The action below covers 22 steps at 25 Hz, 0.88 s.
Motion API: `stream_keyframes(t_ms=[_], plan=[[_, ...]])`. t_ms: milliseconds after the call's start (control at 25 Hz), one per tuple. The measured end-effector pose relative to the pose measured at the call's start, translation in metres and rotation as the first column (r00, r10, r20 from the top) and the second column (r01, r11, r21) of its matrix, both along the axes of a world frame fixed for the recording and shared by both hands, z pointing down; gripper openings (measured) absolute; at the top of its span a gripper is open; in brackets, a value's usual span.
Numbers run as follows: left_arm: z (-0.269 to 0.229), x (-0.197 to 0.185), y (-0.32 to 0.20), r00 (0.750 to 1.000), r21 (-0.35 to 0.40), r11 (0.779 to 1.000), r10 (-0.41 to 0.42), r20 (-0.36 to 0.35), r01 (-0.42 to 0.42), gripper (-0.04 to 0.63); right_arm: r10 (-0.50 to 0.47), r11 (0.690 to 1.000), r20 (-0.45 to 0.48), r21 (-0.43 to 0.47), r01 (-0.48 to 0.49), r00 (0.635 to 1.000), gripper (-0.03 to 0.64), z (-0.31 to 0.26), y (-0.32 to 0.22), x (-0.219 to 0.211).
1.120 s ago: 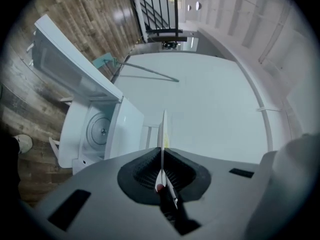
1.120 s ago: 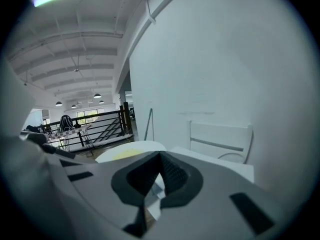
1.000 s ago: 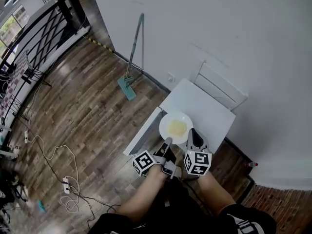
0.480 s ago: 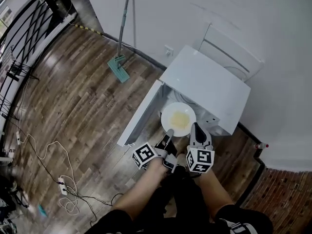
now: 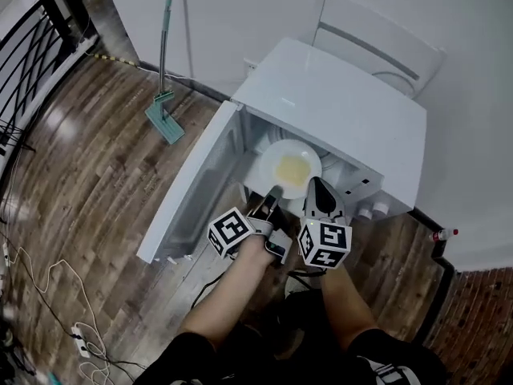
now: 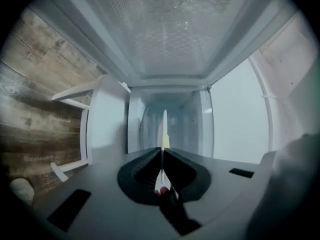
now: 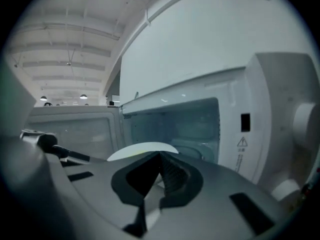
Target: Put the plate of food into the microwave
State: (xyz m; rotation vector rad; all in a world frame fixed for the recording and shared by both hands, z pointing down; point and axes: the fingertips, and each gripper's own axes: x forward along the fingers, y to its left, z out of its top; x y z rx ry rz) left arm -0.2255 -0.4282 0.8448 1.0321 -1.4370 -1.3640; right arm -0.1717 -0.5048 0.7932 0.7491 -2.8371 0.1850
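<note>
A white plate (image 5: 290, 167) with a yellow patch of food hangs level in front of the open cavity of a white microwave (image 5: 337, 103). My left gripper (image 5: 275, 192) is shut on the plate's near rim, and my right gripper (image 5: 315, 189) is shut on the rim just to its right. In the left gripper view the plate (image 6: 164, 126) shows edge-on between the pinched jaws of the left gripper (image 6: 163, 151). The right gripper view has the plate (image 7: 135, 151) running out from the right gripper (image 7: 161, 156) toward the cavity (image 7: 175, 126).
The microwave door (image 5: 192, 187) stands swung open to the left. Its control panel with knobs (image 7: 307, 124) is right of the cavity. A white chair (image 5: 377, 34) stands behind, a mop (image 5: 164, 111) leans on the wall, and cables (image 5: 48, 295) lie on the wooden floor.
Both grippers have come down with the plate, from above the microwave's top to the level of its open cavity. The view has sunk closer to the microwave too.
</note>
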Motion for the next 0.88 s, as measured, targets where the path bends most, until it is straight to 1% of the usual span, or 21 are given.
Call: stream_keyframes(t_ms=[160, 280, 360, 440, 520, 600, 680, 880], plan=[[0.022, -0.011, -0.019, 0.999, 0.02, 1.0, 0.017, 0.044, -0.018, 0.014, 0.03, 0.999, 0.043, -0.014, -0.03, 0.999, 0.009, 0.029, -0.021, -0.007], [0.024, -0.019, -0.028, 0.998, 0.028, 0.999, 0.019, 0.065, -0.021, 0.014, 0.057, 0.998, 0.104, -0.005, -0.057, 0.993, 0.01, 0.018, -0.033, -0.008], [0.024, -0.021, -0.032, 0.998, 0.021, 1.0, 0.015, 0.065, -0.017, 0.014, 0.061, 0.998, 0.132, -0.023, -0.058, 0.989, 0.009, 0.014, -0.032, -0.004], [0.022, -0.025, -0.041, 0.998, 0.015, 1.0, 0.016, 0.058, -0.017, 0.014, 0.051, 0.998, 0.136, -0.035, -0.047, 0.989, 0.009, 0.014, -0.029, -0.001], [0.02, -0.03, -0.053, 0.998, 0.012, 1.0, 0.022, 0.051, -0.023, 0.014, 0.035, 0.999, 0.129, -0.023, -0.033, 0.991, 0.01, 0.013, -0.027, -0.001], [0.017, -0.035, -0.065, 0.998, -0.002, 1.0, 0.029, 0.062, -0.029, 0.014, 0.031, 0.999, 0.129, -0.02, -0.029, 0.991, 0.01, 0.014, -0.028, 0.002], [0.018, -0.04, -0.075, 0.996, -0.028, 0.999, 0.037, 0.079, -0.035, 0.014, 0.038, 0.999, 0.139, -0.042, -0.033, 0.99, 0.009, 0.015, -0.033, 0.005], [0.022, -0.047, -0.094, 0.992, -0.096, 0.993, 0.083, 0.097, -0.073, 0.015, 0.046, 0.998, 0.134, -0.055, -0.039, 0.99, 0.01, 0.015, -0.034, 0.012]])
